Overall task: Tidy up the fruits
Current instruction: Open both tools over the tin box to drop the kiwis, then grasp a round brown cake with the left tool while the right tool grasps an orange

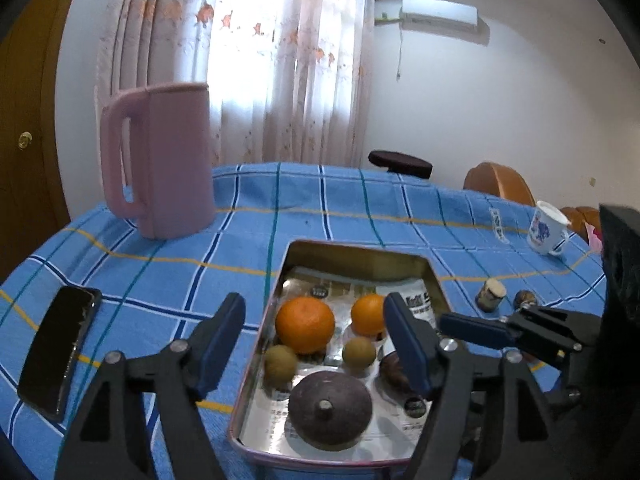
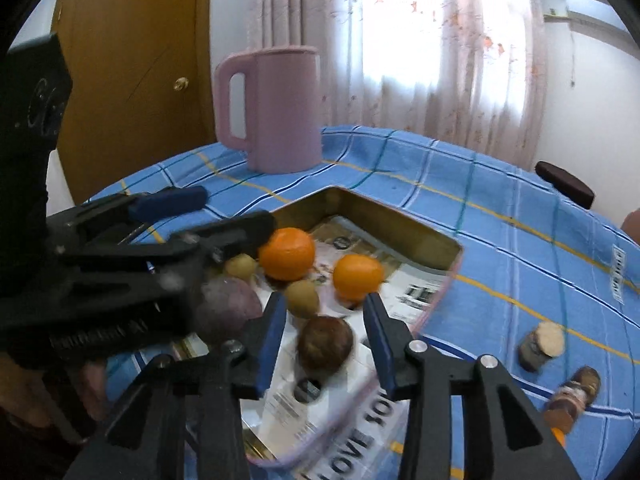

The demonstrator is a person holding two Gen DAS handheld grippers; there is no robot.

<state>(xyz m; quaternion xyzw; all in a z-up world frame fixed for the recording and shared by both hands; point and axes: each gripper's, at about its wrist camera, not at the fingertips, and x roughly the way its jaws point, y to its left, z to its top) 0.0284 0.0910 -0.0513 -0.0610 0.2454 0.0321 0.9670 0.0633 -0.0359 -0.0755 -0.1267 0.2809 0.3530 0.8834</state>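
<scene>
Tin near the table's front edge holds two oranges, two longans, one purple fruit and one brown fruit; left gripper wide, right gripper narrower, both empty, bare cloth beyond.

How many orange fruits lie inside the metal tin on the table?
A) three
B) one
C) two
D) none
C: two orange fruits, a larger one and a smaller one, lie in the tin among brownish and purple fruits.
</scene>
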